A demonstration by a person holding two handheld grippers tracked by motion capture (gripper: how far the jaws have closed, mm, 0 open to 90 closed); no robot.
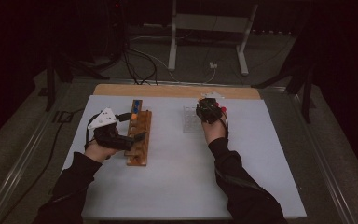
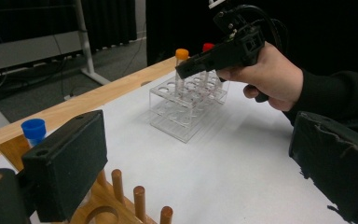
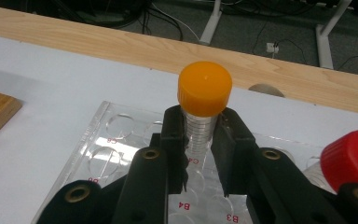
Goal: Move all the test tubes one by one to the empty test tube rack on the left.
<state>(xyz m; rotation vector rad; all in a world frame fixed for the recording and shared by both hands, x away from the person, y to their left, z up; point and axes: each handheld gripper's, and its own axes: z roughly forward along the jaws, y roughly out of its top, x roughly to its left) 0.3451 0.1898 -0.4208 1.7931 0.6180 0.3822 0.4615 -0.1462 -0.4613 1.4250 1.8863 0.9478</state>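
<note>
Over the clear rack (image 3: 103,122), our right gripper (image 3: 199,140) has its jaws clamped on the orange-capped tube (image 3: 204,88), pads pressing the clear barrel just under the cap. Tube stands upright with its lower end in a rack hole near the C4 mark; can't tell if it's fully seated. A red-capped tube (image 3: 349,156) sits in the same rack, just to the right of the orange one in the right gripper view.

Left of the rack, well apart, our left gripper (image 1: 133,140) hangs beside the wooden peg rack (image 1: 139,140), jaws wide apart, nothing between them. A blue-capped tube (image 2: 33,129) stands at the far end of that wooden rack.

Our read: step in hand is pulling the orange tube out of the clear rack.

- Lift straight along the tube axis; any tilt likely binds the barrel in the hole and drags the light rack along.
- Keep the pads below the cap, not on it, so the cap can't twist loose.
- Stay clear of the red cap on the way up.
- If the rack rises, pin it with the free left gripper.
</note>
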